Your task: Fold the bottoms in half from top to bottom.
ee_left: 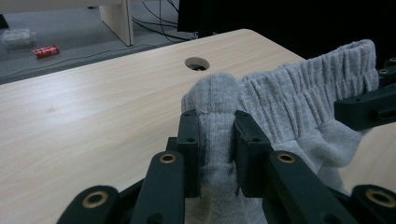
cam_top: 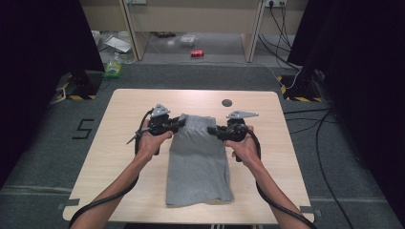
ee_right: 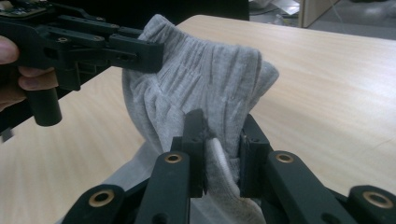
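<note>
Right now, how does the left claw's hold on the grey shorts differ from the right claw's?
The left claw pinches the waistband's left corner; the right claw pinches its right corner. In the high view the left claw sits a little farther up the table than the right claw. Both are shut on the shorts, holding the waistband raised while the legs lie flat on the table.
</note>
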The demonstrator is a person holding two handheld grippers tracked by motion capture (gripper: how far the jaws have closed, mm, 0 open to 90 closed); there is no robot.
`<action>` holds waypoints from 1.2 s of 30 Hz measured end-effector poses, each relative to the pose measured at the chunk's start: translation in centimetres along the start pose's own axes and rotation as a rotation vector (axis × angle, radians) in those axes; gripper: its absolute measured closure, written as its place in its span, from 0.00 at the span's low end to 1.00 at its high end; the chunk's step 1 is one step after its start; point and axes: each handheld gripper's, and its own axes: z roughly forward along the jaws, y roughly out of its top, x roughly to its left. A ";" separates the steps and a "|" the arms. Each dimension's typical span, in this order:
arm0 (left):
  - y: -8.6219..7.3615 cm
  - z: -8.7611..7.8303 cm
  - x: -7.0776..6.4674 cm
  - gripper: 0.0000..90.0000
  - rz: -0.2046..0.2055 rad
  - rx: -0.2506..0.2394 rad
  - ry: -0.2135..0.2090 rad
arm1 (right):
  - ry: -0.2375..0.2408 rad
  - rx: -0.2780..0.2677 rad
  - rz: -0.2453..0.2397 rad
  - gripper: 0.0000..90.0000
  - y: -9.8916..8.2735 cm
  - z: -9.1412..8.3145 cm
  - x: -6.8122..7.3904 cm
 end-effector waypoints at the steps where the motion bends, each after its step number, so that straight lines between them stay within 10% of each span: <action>1: -0.4 -0.4 -0.3 0.83 -0.001 -0.001 -0.007 | 0.010 0.003 -0.008 0.86 -0.7 -0.5 0.7; 17: -6.4 -5.2 -4.6 0.82 -0.012 0.001 -0.090 | 0.053 0.031 -0.056 0.86 -5.9 -3.6 5.4; 36: -12.6 -6.7 -7.5 0.79 -0.020 0.035 -0.136 | 0.057 0.138 -0.106 0.83 -11.4 -4.8 8.0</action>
